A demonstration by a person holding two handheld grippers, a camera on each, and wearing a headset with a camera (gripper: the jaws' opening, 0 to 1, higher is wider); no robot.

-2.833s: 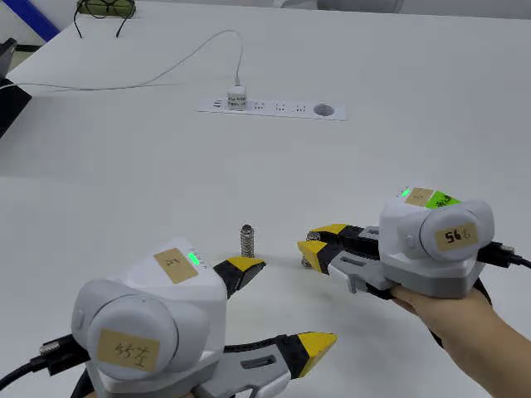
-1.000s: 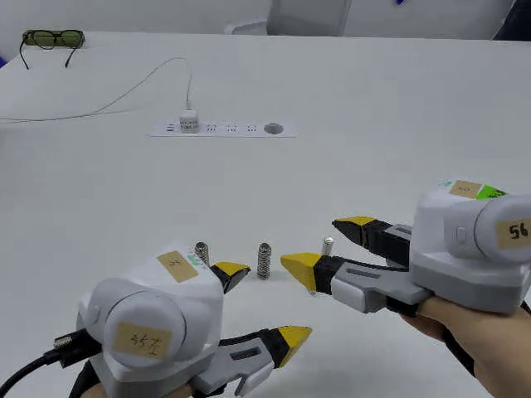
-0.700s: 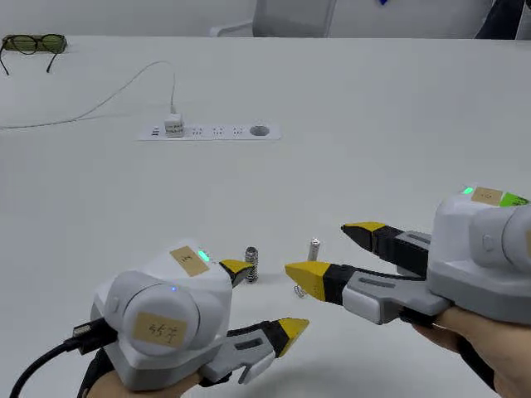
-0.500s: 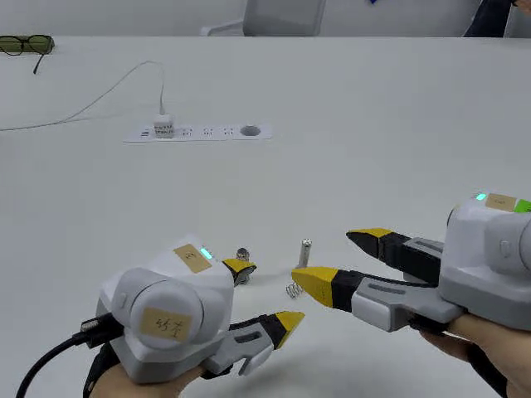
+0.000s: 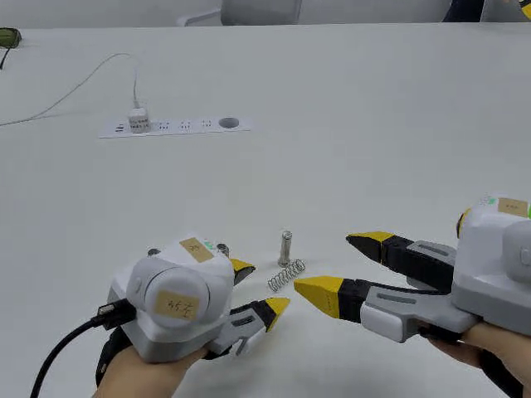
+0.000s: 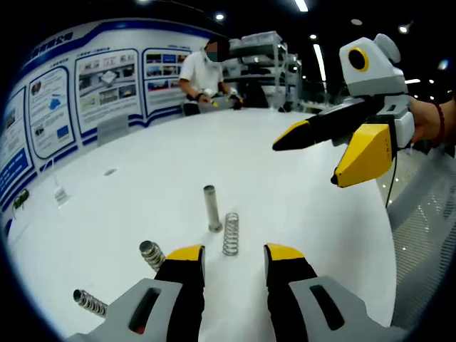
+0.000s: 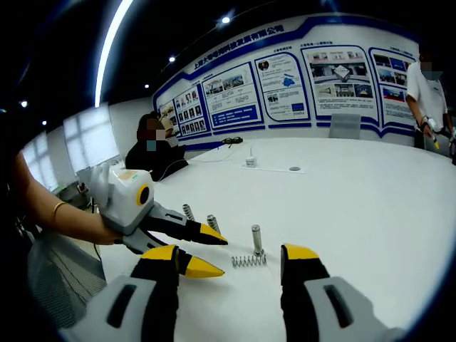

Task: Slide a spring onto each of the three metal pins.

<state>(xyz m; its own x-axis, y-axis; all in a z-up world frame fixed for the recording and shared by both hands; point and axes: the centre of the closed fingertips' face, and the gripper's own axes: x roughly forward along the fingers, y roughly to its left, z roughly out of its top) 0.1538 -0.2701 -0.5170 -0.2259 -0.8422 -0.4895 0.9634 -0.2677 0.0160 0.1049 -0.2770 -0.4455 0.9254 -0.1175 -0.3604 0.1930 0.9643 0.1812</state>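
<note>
Now your right gripper [image 5: 330, 263] has its jaws spread wide, where a few seconds ago they were pressed together low over the table. The loose spring [image 5: 286, 275], which has turned up since, lies on its side on the white table [image 5: 373, 149]. It is just beside the foot of the bare pin [image 5: 285, 247], not on it. That pin stands upright between your two grippers. Your left gripper [image 6: 235, 249] is spread too and holds nothing, its tips low and pointed at the spring. In the right gripper view the far sprung pin [image 7: 189, 211] and the near sprung pin [image 7: 212, 222] stand close together behind the left gripper's jaws. Each has coils around it, so I judge two of the three done and only this last one left. With the spring lying flat, you have to pick it up again. You probably need to pinch it near one end, tip it upright and line its bore over the pin's top. It looks light and round, and may roll or flick away if you squeeze it off-centre.
</note>
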